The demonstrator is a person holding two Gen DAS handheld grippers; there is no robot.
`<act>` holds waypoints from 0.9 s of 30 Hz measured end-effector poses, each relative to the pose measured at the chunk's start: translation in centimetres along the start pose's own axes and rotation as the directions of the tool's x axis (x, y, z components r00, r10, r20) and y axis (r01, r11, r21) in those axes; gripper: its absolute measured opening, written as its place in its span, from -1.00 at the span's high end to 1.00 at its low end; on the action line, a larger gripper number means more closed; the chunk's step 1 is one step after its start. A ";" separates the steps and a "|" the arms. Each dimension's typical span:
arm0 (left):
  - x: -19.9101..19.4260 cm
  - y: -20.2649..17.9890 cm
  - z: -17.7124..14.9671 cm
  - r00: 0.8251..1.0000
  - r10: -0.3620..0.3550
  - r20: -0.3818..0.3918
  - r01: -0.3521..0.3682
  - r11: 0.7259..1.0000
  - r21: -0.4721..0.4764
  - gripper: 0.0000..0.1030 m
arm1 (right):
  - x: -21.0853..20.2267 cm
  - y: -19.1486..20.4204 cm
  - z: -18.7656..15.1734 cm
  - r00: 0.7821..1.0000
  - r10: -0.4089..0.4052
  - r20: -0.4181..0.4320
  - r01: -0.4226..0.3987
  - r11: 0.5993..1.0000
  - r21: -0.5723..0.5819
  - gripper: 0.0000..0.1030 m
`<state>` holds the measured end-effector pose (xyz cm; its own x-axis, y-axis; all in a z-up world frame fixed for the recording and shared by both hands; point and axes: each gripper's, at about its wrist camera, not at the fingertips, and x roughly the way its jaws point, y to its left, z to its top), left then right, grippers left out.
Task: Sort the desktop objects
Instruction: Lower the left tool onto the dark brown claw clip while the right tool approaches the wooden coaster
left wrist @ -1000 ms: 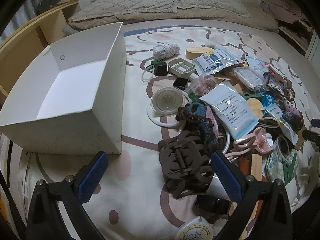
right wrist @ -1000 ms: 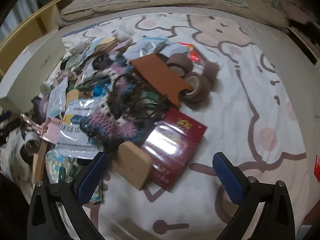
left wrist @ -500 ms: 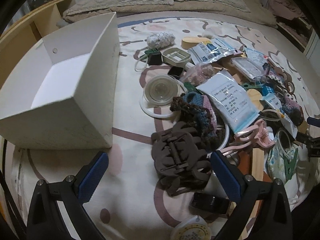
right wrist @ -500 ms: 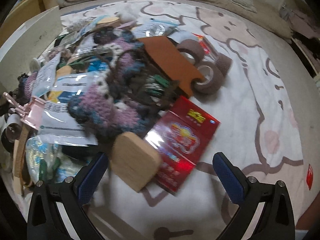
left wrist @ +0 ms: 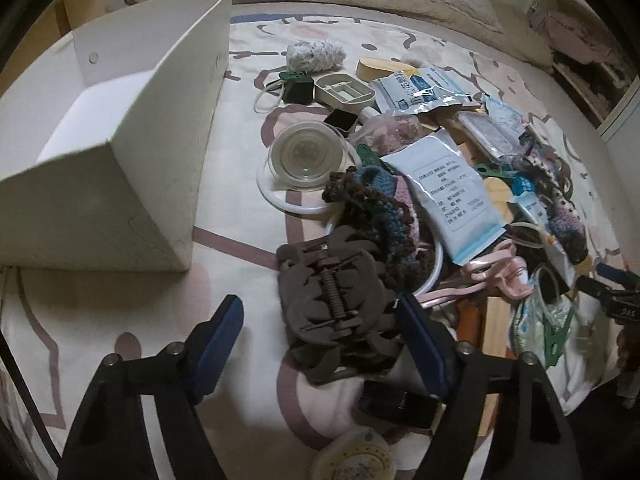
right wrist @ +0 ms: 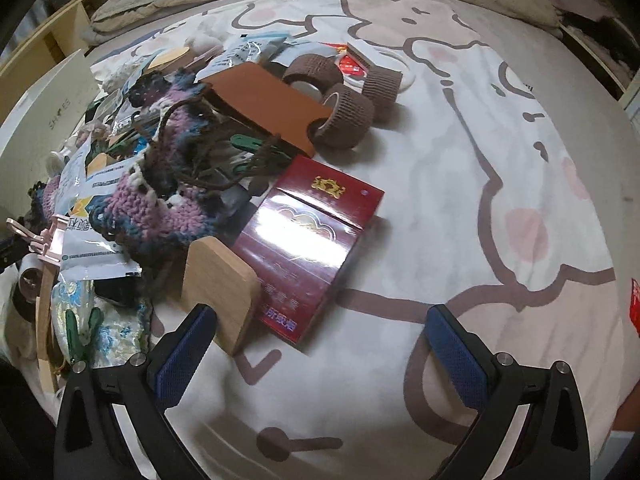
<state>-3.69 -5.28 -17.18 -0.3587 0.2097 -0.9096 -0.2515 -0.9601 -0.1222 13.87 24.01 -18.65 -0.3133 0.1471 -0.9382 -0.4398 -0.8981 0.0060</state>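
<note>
Now | left gripper (left wrist: 320, 332) closing around brown hair claw (left wrist: 340, 312) | spring axis slants upper-left to lower-right

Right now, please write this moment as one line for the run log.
left gripper: jaws closing around brown hair claw, not yet gripped | right gripper: jaws open over wood block, red box | white box: empty

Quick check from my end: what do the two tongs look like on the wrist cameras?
The left tongs and right tongs look alike: black angular plastic arms with triangular cut-outs and silver screw heads, each ending in a flat finger faced with a textured blue pad. No cables, markings or sleeves are visible.
</note>
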 end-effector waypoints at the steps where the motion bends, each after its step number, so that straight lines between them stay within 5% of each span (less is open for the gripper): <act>1: 0.0 -0.1 0.0 1.000 -0.007 0.000 0.007 1.000 0.001 -0.42 | 0.0 0.0 -0.1 1.000 0.000 0.001 0.000 1.000 0.001 -1.00; 7: -0.4 -0.6 -0.1 0.999 -0.051 -0.002 0.051 0.999 0.014 -0.04 | -0.8 0.6 -0.4 0.998 0.015 0.056 -0.014 1.000 -0.019 -1.00; 14: -0.9 -0.1 -0.1 0.998 -0.060 0.013 0.059 0.998 0.008 0.13 | -1.7 1.4 0.0 0.992 0.071 0.102 -0.071 0.997 -0.010 -1.00; 27: -1.9 0.5 -0.8 1.000 -0.001 0.029 -0.001 0.998 0.064 0.16 | -2.2 2.8 -0.1 0.987 0.109 0.114 -0.102 0.992 -0.071 -1.00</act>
<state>-2.45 -6.30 -15.80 -0.3845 0.2159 -0.8975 -0.3083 -0.9465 -0.0956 13.38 21.15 -16.59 -0.4535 0.0942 -0.8863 -0.3452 -0.9354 0.0772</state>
